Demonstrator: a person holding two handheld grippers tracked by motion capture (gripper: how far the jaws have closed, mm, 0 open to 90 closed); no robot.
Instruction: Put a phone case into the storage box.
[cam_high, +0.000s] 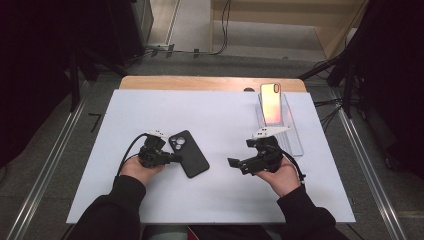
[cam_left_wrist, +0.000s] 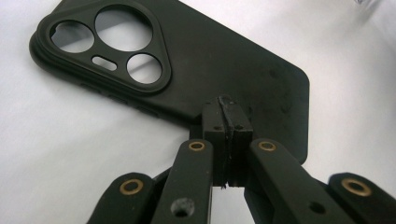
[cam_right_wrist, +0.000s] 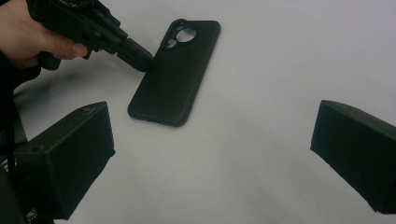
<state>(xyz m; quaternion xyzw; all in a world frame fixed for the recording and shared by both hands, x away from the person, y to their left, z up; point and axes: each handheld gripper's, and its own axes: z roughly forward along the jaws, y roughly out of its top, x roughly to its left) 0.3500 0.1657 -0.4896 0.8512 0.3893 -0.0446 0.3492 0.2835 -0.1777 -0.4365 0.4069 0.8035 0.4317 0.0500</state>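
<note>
Two claws work over a white tabletop (cam_high: 210, 200), and parts of the scene stay hard to read. In the left gripper view, the left claw (cam_left_wrist: 227, 122) has its jaws pressed together, their tips at the near long edge of a black phone case (cam_left_wrist: 187, 70); whether the tips pinch that edge or merely touch it cannot be told, since the jaws cover the contact spot. That view cuts off the case's far right corner, and the holder at the upper right is a mere sliver. From the high view, the left claw (cam_high: 176, 159) and the hand (cam_high: 142, 170) gripping it hide the left edge of the black phone case (cam_high: 189, 153). This case lies flat, back side up, left of the tabletop's middle; its long axis runs diagonally, with the camera cut-out end pointing far and left, the plain end near and right. The right claw (cam_high: 234, 163) sits well to the right of it, apart from the case, jaws spread wide with nothing between them, pointing left toward the case. Beyond the right hand (cam_high: 280, 175), an orange-pink phone case (cam_high: 270, 102) leans upright in a clear holder (cam_high: 295, 135), whose outline is faint against the white surface.
</note>
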